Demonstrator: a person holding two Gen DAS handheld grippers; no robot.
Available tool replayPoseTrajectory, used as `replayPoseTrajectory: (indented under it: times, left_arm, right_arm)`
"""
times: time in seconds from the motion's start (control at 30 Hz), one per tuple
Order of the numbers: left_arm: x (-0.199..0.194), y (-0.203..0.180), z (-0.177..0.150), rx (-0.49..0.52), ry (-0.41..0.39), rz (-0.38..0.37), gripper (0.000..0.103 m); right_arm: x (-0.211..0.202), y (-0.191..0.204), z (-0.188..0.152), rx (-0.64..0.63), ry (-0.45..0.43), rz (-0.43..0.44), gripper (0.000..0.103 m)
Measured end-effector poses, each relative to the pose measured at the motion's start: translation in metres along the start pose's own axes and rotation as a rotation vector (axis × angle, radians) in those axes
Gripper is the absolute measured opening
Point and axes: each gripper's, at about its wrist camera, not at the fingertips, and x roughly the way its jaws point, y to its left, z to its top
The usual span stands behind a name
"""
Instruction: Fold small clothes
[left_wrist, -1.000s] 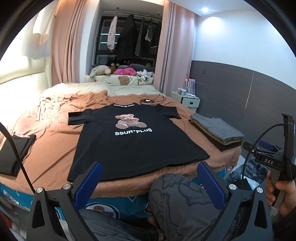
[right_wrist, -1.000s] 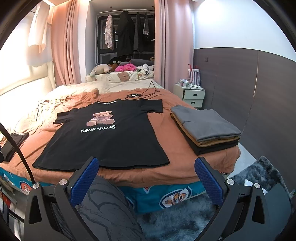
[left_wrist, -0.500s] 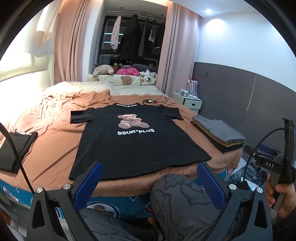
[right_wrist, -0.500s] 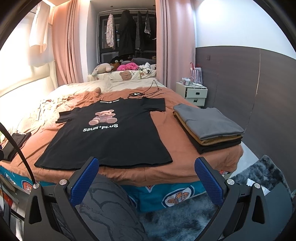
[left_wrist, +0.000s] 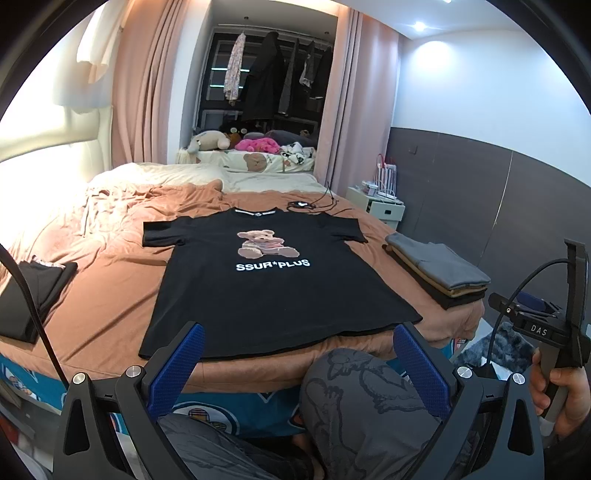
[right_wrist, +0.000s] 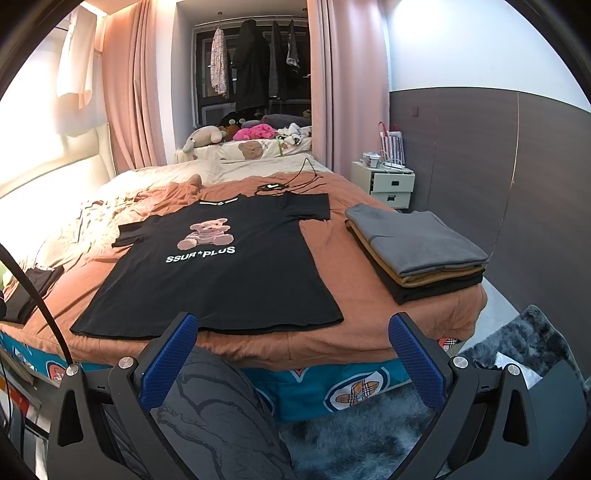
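Folded dark garment at bed's left edge, left gripper released with jaws spread and empty, black T-shirt laid flat face-up on brown bedspread, right gripper likewise spread and empty, stack of folded clothes at right.

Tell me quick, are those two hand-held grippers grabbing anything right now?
Left hand-held gripper: open, holding nothing, short of the black T-shirt.
Right hand-held gripper: open, holding nothing.
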Motion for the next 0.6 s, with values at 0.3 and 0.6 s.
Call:
replayPoseTrajectory:
  times: [0.3, 0.6]
  left_arm:
    - [0.0, 0.0, 0.002, 0.001, -0.006, 0.002, 0.102]
    - [-0.009, -0.001, 0.001, 0.003, -0.018, 0.004, 0.102]
  right_arm:
    - [-0.001, 0.0, 0.002, -0.001, 0.014, 0.01, 0.103]
    - [-0.004, -0.001, 0.003, -0.004, 0.013, 0.009, 0.103]
